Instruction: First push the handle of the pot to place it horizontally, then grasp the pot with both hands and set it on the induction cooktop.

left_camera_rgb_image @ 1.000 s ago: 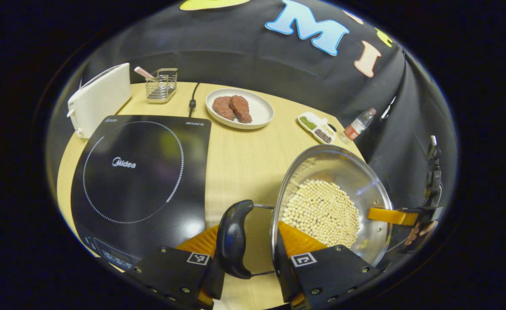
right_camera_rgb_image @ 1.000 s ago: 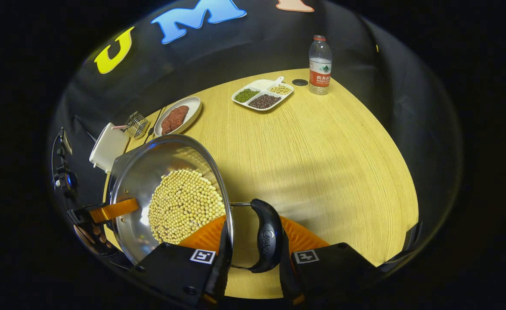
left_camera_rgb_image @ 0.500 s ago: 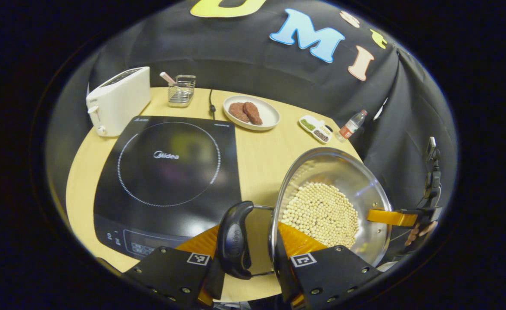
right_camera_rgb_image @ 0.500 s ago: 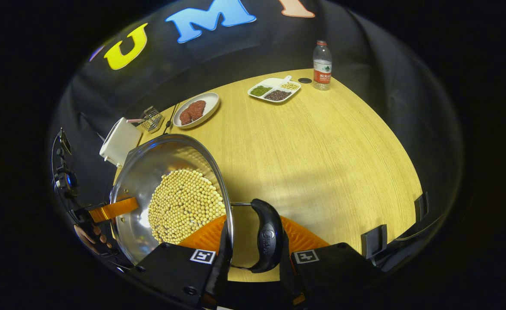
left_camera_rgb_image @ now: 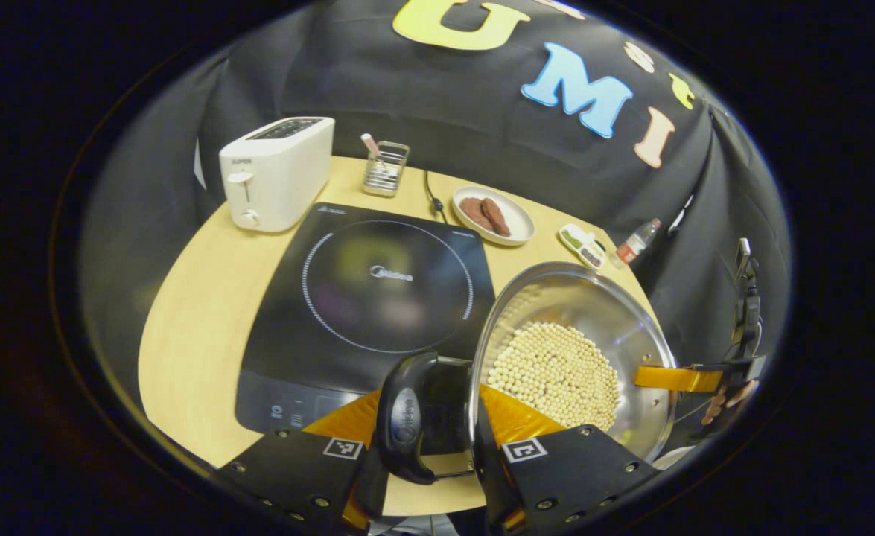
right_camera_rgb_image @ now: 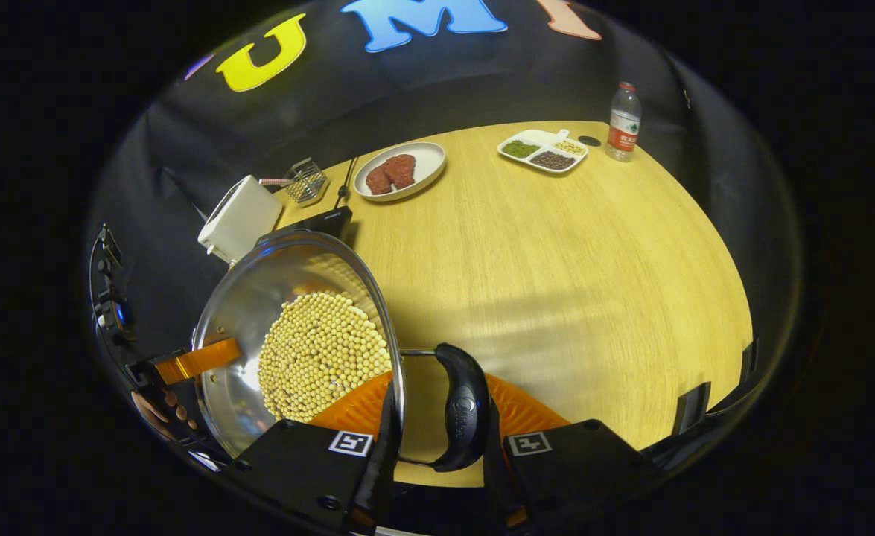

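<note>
In the left gripper view, the left gripper (left_camera_rgb_image: 422, 476) has its two fingers clamped on the near black side handle (left_camera_rgb_image: 405, 417) of the round stainless-steel pot (left_camera_rgb_image: 631, 335), one finger on each side of the grip. In the right gripper view, the right gripper (right_camera_rgb_image: 432, 476) is clamped in the same way on the opposite black side handle (right_camera_rgb_image: 464, 406). Each handle lies level, sticking out sideways from the rim.

The pot is held off the light wooden tabletop (right_camera_rgb_image: 556, 260) between the two grippers, and its floor is covered with pale yellow soybeans (left_camera_rgb_image: 560, 368). In the left gripper view the pot hangs beside the right edge of the black glass induction cooktop (left_camera_rgb_image: 377, 298), and the near handle overlaps the cooktop's front right corner. Whether the base touches anything cannot be told.

Across the pot in the left gripper view, a finger of the right gripper and the hand (left_camera_rgb_image: 727, 398) that holds it show at the far rim.

Behind the cooktop stand a white two-slot toaster (left_camera_rgb_image: 277, 173) and a small wire basket (left_camera_rgb_image: 385, 169). Farther right lie a white oval plate with two reddish meat patties (left_camera_rgb_image: 491, 214), a white divided dish of beans (right_camera_rgb_image: 544, 150) and a clear plastic water bottle with a red label (right_camera_rgb_image: 619, 123).
</note>
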Motion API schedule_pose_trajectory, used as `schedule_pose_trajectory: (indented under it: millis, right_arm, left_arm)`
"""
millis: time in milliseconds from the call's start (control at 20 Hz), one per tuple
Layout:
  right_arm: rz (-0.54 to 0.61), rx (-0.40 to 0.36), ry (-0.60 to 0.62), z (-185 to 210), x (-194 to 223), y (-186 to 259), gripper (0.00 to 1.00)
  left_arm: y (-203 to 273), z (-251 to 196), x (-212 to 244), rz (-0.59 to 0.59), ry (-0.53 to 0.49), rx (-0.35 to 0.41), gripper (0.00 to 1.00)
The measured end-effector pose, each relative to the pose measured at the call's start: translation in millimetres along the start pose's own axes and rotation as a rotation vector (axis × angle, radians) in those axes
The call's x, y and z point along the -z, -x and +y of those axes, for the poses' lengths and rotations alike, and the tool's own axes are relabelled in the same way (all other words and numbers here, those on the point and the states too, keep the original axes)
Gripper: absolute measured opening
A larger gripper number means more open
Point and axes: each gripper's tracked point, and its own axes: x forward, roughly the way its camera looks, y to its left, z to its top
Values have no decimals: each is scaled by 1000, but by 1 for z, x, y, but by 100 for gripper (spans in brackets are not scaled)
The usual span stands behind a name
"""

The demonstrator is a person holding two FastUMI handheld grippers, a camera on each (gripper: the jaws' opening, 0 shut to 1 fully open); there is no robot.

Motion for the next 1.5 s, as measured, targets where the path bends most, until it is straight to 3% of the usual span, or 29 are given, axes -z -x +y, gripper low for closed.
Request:
schedule_pose_trajectory:
  millis: [50,250,300,500,850,1450,1500]
  right_arm:
    - [8,-7,4,9,-2,-5,52]
    - [9,-30,32,43,-16,-21,48]
    - [5,-34,36,51,-21,-24,48]
    - [3,-49,56,75,-39,-40,48]
    - [-9,-61,53,98,-69,-69,51]
    - [-21,-62,23,132,-101,-118,48]
    - [-23,-61,21,135,-104,-122,51]
  left_arm:
    - [2,10,-3,-9,7,-11,52]
    - [9,48,-20,-33,37,-51,52]
    - [11,57,-24,-37,44,-58,56]
    - [3,79,-44,-48,55,-78,52]
    - [-17,106,-74,-62,51,-92,56]
    - [-65,152,-118,-70,24,-98,49]
    - [-69,156,-121,-71,21,-98,56]
